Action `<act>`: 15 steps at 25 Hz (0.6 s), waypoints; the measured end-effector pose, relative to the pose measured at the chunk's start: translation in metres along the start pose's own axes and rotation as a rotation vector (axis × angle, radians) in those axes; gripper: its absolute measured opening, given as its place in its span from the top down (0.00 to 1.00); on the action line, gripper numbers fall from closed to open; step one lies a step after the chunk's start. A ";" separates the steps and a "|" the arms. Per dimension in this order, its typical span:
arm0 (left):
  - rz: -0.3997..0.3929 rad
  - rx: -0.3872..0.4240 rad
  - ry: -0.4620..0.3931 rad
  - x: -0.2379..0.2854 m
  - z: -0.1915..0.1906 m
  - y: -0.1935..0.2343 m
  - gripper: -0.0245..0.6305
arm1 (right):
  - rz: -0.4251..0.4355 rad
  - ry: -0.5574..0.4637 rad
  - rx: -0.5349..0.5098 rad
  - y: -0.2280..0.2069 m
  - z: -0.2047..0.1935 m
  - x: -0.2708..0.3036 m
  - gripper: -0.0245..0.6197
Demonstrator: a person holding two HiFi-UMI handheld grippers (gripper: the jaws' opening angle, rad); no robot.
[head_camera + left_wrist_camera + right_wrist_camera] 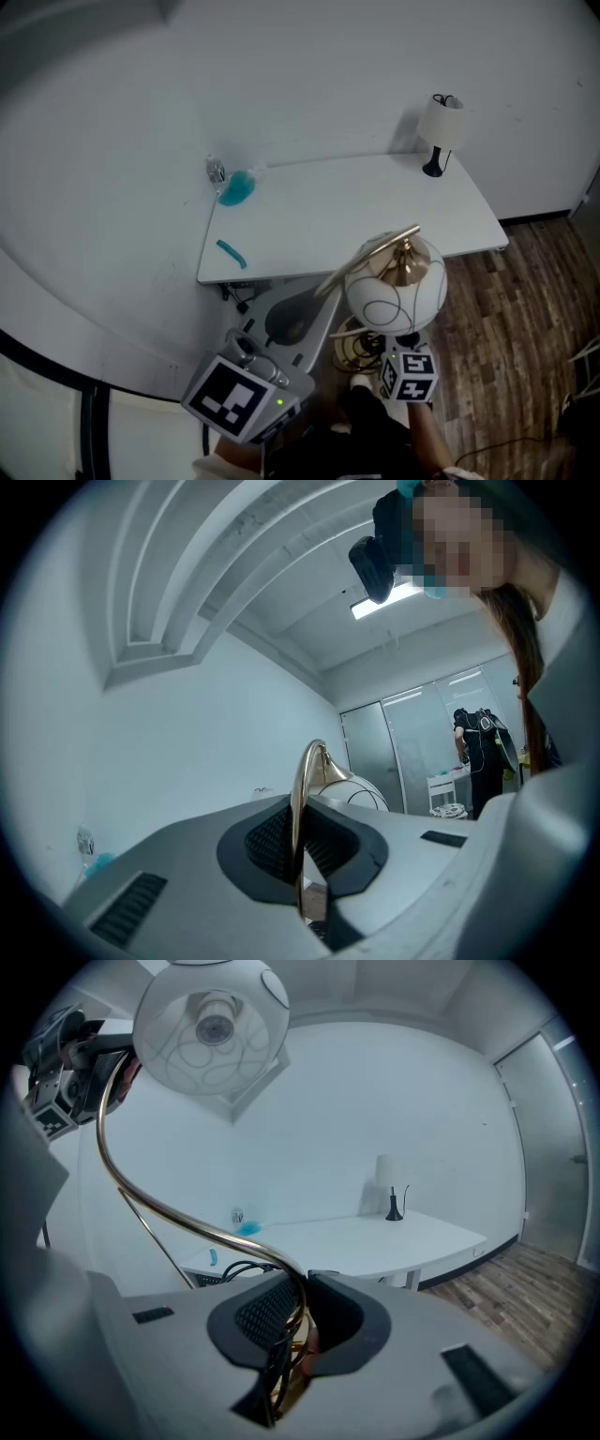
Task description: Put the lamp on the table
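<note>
A lamp with a white globe shade [394, 291] and a curved gold stem [370, 253] hangs in the air just in front of the white table [356, 206], held by both grippers. My left gripper [292, 323] is shut on the stem [298, 846] at the lower left of the globe [361, 794]. My right gripper [386, 349] sits under the globe, partly hidden, and is shut on the lower stem and cord [295, 1326] near the gold base. In the right gripper view the globe [211, 1026] arches overhead and the table [375, 1241] lies ahead.
A small black-footed lamp with a white shade [439, 131] stands at the table's far right corner. A blue object [237, 187] and a small bottle [216, 172] sit at its far left corner, a teal strip [231, 251] near its left front. Wood floor [525, 309] lies to the right. A person [483, 752] stands far off.
</note>
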State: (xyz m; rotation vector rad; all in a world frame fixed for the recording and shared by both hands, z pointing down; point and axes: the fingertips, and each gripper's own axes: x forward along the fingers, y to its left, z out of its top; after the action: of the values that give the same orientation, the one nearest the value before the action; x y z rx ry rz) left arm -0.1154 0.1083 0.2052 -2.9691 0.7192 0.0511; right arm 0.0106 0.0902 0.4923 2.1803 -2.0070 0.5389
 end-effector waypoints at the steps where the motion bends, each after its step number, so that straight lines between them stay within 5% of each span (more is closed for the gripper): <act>1: 0.001 0.000 0.002 0.003 0.000 0.001 0.95 | 0.001 0.001 0.000 -0.001 0.002 0.002 0.89; 15: 0.007 -0.008 -0.004 0.038 -0.003 0.022 0.95 | 0.010 0.005 -0.004 -0.018 0.017 0.036 0.89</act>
State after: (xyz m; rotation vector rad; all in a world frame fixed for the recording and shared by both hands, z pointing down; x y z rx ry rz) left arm -0.0917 0.0715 0.2042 -2.9737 0.7308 0.0602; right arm 0.0331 0.0526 0.4919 2.1651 -2.0158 0.5406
